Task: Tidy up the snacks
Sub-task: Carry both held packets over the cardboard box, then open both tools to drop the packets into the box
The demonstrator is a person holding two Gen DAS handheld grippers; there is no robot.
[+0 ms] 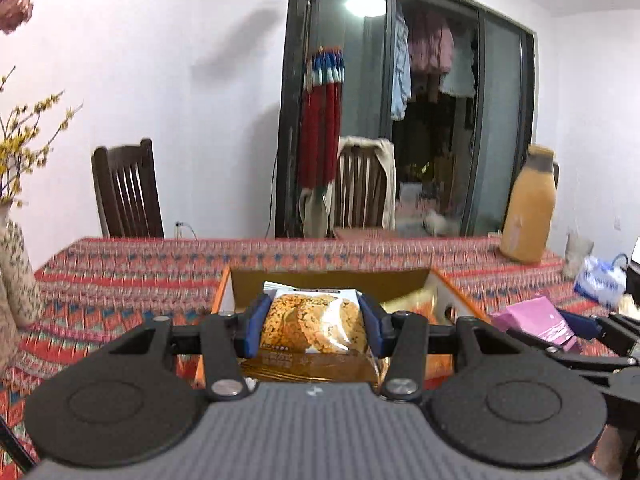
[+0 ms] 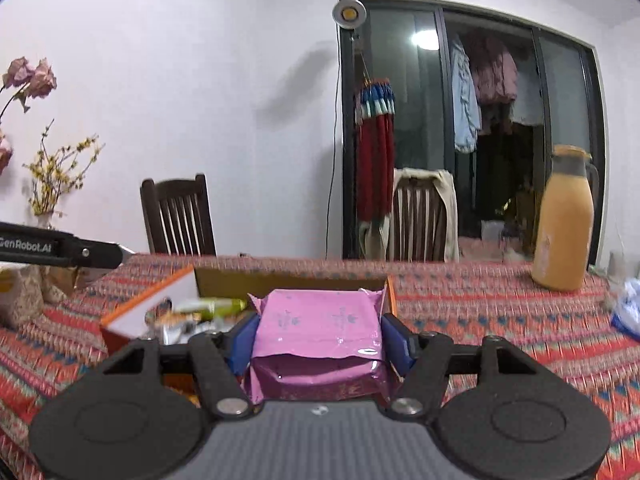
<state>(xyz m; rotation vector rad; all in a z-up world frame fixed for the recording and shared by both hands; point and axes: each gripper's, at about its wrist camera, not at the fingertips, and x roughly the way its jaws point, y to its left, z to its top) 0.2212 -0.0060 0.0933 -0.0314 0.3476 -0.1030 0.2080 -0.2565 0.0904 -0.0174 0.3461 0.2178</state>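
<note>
I had the left gripper pinching a cookie packet and the right gripper clamping a pink packet above the box; either slick wrapper could, I guessed, slip and miss it.

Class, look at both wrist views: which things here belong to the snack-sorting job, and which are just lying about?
Part of the job:
- biscuit packet, in the left claw
- pink packet, in the right claw
- open cardboard box on the table, with more snacks inside

Lying about:
- orange jug
- flower vase
- wooden chair
- blue-and-white bag
</note>
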